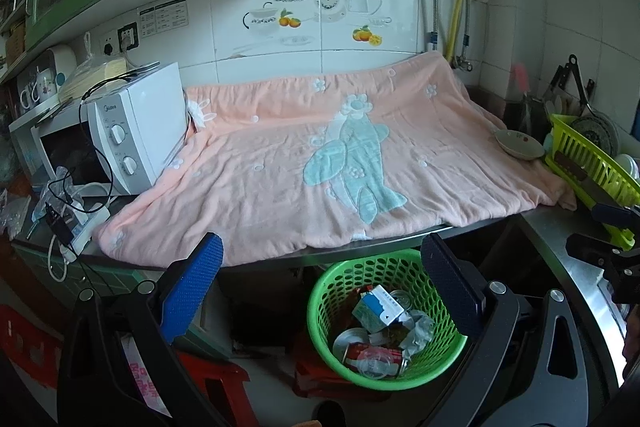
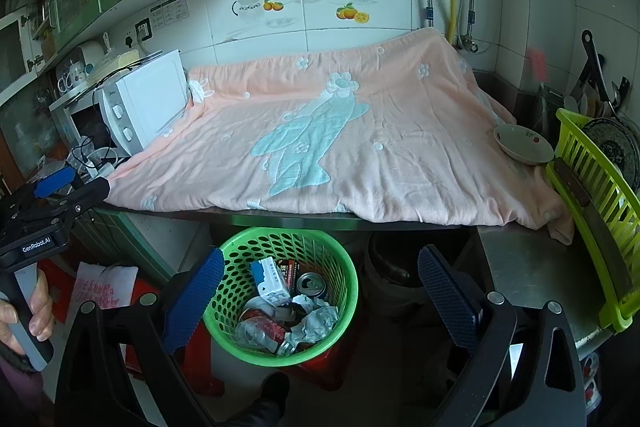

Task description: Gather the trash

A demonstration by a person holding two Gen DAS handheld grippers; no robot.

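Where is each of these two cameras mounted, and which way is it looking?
Left wrist: on the left gripper, facing the pink blanket, its own open fingers below.
Right wrist: on the right gripper, same heading; the left gripper and hand show at left.
Shared: blanket, microwave, bowl, green basket of trash.

dish rack (image 1: 592,163) cropped, basket (image 1: 332,291) partly hidden

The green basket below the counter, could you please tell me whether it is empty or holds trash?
Partly full: the green basket holds a carton, a can and crumpled wrappers.
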